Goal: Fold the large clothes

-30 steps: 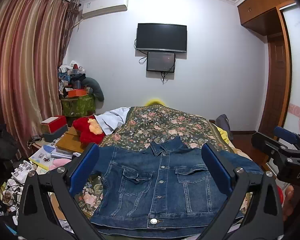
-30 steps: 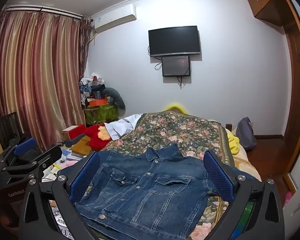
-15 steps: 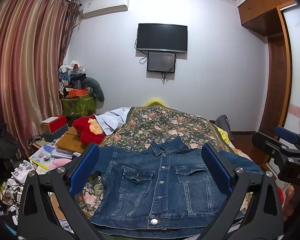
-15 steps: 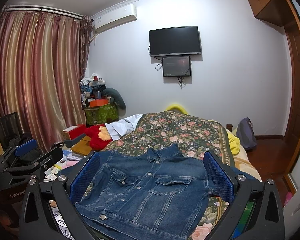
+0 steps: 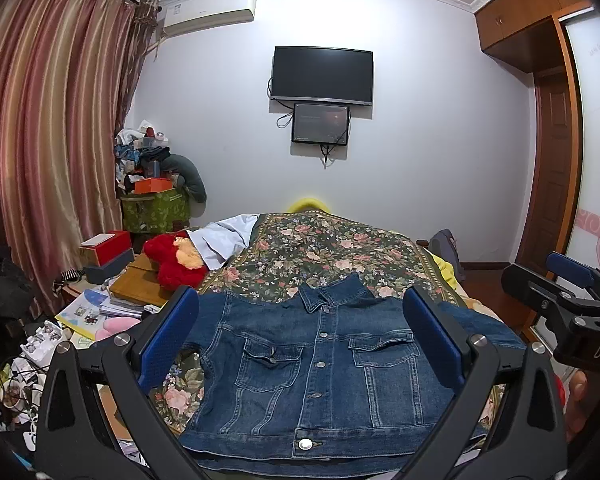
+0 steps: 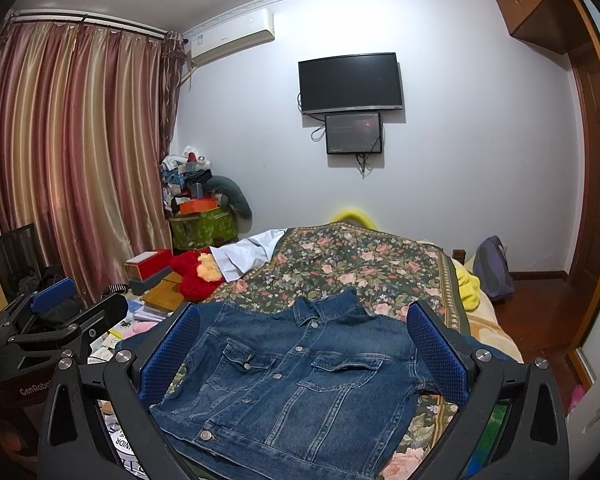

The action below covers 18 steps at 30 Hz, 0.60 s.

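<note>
A blue denim jacket (image 5: 320, 364) lies flat and buttoned, front up, collar away from me, on the near end of a floral bedspread (image 5: 332, 252). It also shows in the right wrist view (image 6: 296, 380). My left gripper (image 5: 300, 336) is open and empty, held above the jacket's near hem. My right gripper (image 6: 296, 344) is open and empty too, above the jacket from the right. Each gripper shows at the other view's edge: the right gripper (image 5: 568, 304) and the left gripper (image 6: 60, 320). The sleeves are mostly hidden behind the fingers.
Left of the bed is a cluttered low table with books (image 5: 112, 304), a red plush toy (image 5: 176, 260) and boxes (image 5: 108, 248). A white garment (image 5: 224, 236) lies on the bed's far left. A curtain (image 5: 48, 140) is at left, a wooden door (image 5: 552, 176) at right.
</note>
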Available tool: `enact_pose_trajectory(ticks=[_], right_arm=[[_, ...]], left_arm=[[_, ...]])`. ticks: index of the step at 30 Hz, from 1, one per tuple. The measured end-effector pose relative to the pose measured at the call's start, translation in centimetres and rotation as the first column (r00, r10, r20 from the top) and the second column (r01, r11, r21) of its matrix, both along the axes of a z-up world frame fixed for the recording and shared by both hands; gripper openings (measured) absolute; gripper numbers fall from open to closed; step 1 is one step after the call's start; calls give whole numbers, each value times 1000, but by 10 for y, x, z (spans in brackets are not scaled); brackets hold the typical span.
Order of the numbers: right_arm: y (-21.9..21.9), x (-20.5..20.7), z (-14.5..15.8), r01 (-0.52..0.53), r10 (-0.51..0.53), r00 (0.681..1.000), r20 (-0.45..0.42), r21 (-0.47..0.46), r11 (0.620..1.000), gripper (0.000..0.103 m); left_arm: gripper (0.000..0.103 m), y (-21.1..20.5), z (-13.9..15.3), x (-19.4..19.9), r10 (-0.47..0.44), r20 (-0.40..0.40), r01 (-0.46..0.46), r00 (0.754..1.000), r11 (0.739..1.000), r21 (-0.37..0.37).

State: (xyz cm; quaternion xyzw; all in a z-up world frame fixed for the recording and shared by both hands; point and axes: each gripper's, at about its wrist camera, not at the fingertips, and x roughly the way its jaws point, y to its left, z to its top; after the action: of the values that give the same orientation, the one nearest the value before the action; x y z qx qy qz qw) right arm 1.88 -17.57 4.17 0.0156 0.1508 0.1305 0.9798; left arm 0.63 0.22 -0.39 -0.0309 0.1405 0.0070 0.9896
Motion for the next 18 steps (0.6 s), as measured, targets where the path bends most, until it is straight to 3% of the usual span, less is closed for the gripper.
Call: enact_pose_trajectory(ticks=[18], right_arm=[[2,-1,3,-5,5,1000,5,-1,1000,103]], left_arm=[[103,0,2,0,-9,4,9,1000,1000,-13]])
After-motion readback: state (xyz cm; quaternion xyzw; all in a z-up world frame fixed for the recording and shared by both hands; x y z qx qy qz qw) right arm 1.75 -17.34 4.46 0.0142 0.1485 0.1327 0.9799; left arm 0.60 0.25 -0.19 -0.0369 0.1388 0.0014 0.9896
